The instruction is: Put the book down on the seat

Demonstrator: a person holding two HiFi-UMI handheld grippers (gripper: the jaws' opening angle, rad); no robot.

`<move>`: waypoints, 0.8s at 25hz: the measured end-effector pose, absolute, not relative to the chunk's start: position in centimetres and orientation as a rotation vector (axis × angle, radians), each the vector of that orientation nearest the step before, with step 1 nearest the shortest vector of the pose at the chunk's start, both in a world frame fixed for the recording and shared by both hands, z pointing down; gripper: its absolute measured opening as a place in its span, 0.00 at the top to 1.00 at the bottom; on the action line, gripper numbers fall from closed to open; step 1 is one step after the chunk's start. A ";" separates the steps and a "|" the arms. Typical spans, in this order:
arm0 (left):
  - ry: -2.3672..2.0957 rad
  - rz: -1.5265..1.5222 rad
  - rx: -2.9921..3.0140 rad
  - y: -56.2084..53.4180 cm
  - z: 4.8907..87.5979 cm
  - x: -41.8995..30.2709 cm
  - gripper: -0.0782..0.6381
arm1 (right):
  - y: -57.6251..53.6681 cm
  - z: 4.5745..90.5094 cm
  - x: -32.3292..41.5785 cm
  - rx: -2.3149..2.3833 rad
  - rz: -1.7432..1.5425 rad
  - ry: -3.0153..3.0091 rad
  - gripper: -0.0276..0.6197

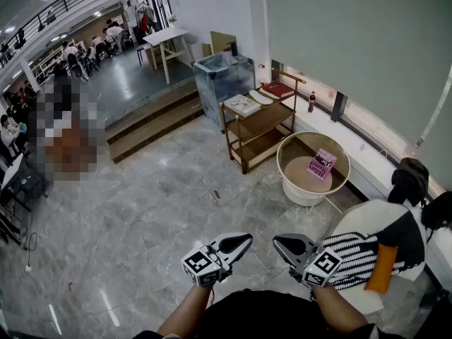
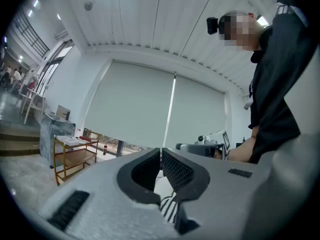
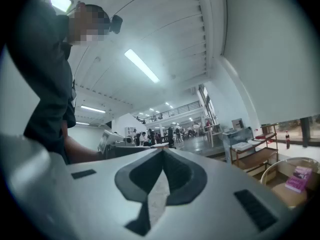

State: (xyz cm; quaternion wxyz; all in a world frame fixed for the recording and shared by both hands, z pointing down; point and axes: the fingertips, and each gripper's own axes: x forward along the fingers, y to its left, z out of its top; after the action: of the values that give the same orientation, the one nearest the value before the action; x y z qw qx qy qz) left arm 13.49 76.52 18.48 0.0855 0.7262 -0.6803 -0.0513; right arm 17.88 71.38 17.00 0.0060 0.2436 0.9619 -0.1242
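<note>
A pink book (image 1: 321, 164) lies flat on the tan seat inside a round white tub chair (image 1: 291, 186) by the window ledge; the right gripper view has the book (image 3: 298, 178) low at its right edge. Both grippers hang low in front of the person, well short of the chair and pointing toward each other. My left gripper (image 1: 245, 240) is shut with nothing in its jaws (image 2: 161, 151). My right gripper (image 1: 277, 241) is also shut and empty (image 3: 162, 151).
A wooden shelf cart (image 1: 258, 122) holding books stands left of the round chair, with a grey-blue box (image 1: 222, 80) and low steps (image 1: 152, 122) behind it. At right is a chair with a striped cushion (image 1: 364, 253), an orange object (image 1: 382, 267) and a black bag (image 1: 409, 179). People sit far back left.
</note>
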 end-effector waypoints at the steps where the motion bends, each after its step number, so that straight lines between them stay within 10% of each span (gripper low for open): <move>1: -2.030 -0.160 2.167 76.6 18.3 13.3 0.85 | 71.6 17.1 17.7 0.770 -0.388 3.010 0.91; 20: -1.917 -0.237 2.208 80.1 20.0 10.2 0.85 | 74.0 18.6 14.9 0.628 -0.471 3.040 0.91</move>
State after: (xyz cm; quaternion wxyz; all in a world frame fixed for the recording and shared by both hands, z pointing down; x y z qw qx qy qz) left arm 10.20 80.13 19.97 0.1036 0.7486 -0.6499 -0.0805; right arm 14.86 74.02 18.59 0.0012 0.2001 0.9682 -0.1500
